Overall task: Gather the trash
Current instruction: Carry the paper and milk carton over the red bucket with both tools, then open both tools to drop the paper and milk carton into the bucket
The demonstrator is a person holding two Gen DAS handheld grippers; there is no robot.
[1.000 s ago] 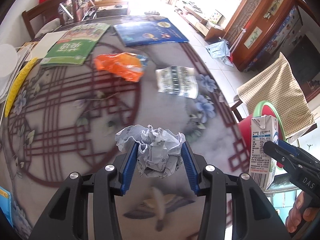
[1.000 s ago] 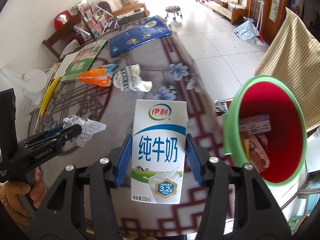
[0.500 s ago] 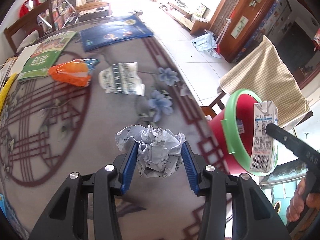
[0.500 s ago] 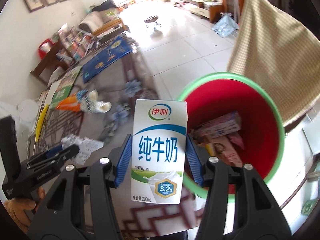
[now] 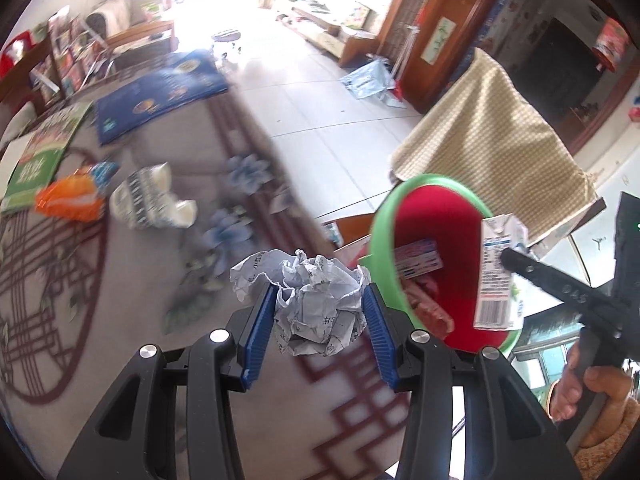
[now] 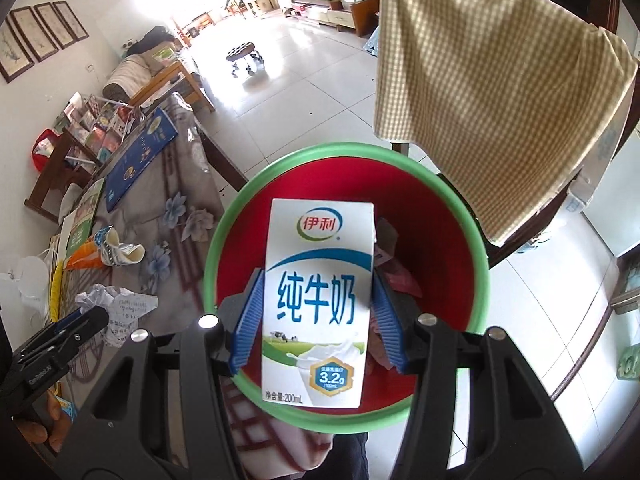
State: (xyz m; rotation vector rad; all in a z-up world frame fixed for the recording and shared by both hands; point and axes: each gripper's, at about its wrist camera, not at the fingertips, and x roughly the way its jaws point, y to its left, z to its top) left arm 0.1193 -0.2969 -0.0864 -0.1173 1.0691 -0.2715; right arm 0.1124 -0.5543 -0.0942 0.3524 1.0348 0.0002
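Beyond the patterned tabletop (image 5: 132, 344) edge, the right tool (image 6: 318, 316) clamps the milk carton (image 6: 316, 304) above the red bin (image 6: 478, 280), while the left tool (image 5: 318, 312), clamped on crumpled paper (image 5: 316, 304), sits left of the rim, so releasing there would likely drop the paper outside.

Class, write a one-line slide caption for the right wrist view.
Right claw holds a milk carton over the green-rimmed red bin.

White milk carton (image 6: 316, 304) conceals most contents of the green-rimmed red plastic bin (image 6: 476, 248). Patterned grey surface (image 5: 120, 280) is motion-blurred in the left wrist view. Print on the crumpled white paper ball (image 5: 316, 304) is illegible.
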